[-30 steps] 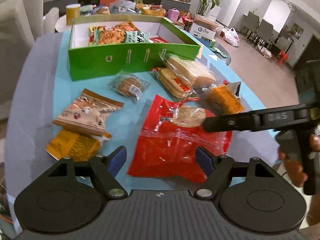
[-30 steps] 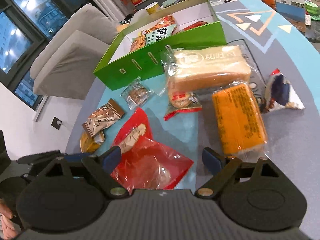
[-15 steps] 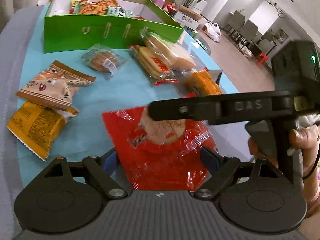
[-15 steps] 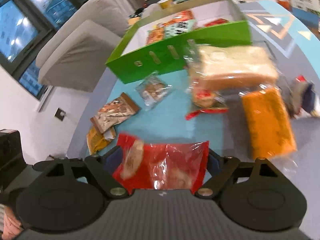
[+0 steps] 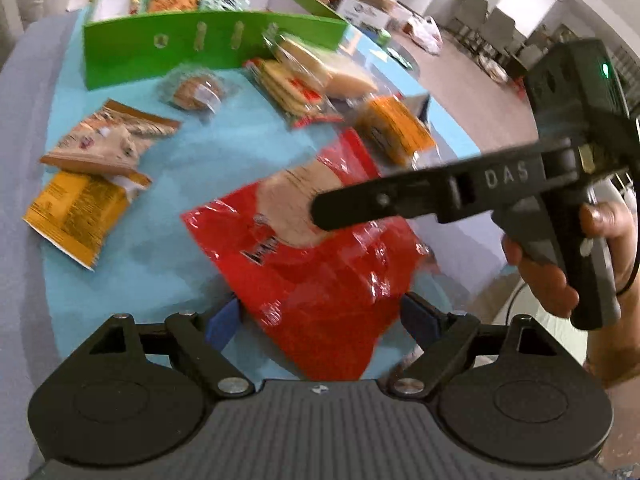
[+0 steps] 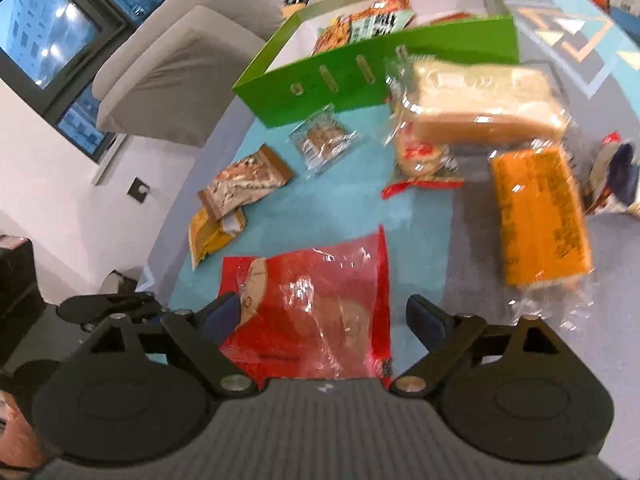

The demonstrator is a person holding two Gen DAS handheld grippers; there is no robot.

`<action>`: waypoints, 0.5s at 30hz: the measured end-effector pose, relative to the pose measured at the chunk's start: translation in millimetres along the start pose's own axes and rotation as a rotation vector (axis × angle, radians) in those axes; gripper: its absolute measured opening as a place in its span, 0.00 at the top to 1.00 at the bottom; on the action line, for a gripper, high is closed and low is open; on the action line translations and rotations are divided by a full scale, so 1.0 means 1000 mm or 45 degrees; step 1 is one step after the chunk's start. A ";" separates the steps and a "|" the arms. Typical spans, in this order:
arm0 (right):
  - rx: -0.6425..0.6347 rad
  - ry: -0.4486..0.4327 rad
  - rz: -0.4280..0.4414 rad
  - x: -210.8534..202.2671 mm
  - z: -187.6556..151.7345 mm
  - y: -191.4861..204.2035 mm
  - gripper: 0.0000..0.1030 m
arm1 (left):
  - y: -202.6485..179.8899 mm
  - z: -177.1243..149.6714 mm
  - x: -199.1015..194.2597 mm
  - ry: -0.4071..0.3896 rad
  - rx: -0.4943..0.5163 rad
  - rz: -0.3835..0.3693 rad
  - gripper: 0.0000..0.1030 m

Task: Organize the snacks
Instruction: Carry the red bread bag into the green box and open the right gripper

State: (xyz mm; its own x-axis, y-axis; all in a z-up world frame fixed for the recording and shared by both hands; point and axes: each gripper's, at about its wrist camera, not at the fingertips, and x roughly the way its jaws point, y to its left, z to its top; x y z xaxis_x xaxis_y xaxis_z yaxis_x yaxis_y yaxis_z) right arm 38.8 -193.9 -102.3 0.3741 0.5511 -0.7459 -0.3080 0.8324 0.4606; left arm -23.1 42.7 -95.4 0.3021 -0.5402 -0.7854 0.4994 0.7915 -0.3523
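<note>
Snack packets [image 6: 248, 184] (mostly loose) front green box [image 6: 360, 76].

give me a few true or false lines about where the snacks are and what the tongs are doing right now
1. The red bag lies on the table between both sets of tongs. True.
2. The green box is empty. False: at least one snack packet lies inside it.
3. The left tongs are clamped on the orange packet. False: they stand open around the red bag's near end.
4. The right tongs are opening, with the red bag between them. True.
5. The bread loaf sits inside the box. False: it lies on the table just outside the front wall.
</note>
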 end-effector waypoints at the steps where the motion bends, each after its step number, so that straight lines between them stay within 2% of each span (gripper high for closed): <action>1: -0.016 0.003 -0.005 0.001 -0.001 0.002 0.07 | -0.004 -0.001 0.001 0.000 0.024 0.015 0.19; 5: -0.080 0.005 -0.025 0.001 -0.007 0.012 0.08 | -0.019 -0.005 0.007 -0.027 0.123 0.094 0.19; 6: -0.088 0.000 -0.025 0.002 -0.008 0.014 0.14 | -0.023 -0.005 0.009 -0.038 0.152 0.118 0.21; 7: -0.090 -0.005 -0.032 0.002 -0.009 0.016 0.18 | -0.027 -0.004 0.013 -0.047 0.197 0.154 0.31; 8: -0.091 -0.008 -0.036 0.002 -0.008 0.017 0.21 | -0.031 -0.002 0.015 -0.058 0.231 0.189 0.36; 10: -0.087 -0.020 -0.029 0.000 -0.006 0.019 0.29 | -0.032 0.005 0.017 -0.054 0.229 0.188 0.42; 12: -0.097 -0.054 -0.041 -0.004 -0.001 0.023 0.32 | -0.030 0.013 0.017 -0.062 0.204 0.172 0.44; 15: -0.113 -0.104 -0.052 -0.008 0.009 0.025 0.33 | -0.031 0.025 0.014 -0.104 0.223 0.197 0.44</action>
State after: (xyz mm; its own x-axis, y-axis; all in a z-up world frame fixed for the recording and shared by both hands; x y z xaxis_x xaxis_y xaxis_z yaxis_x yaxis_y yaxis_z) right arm 36.0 -177.2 -80.0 0.4570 0.5229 -0.7195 -0.3661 0.8478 0.3836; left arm -13.8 3.6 -82.7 0.4470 -0.4430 -0.7772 0.5729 0.8090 -0.1316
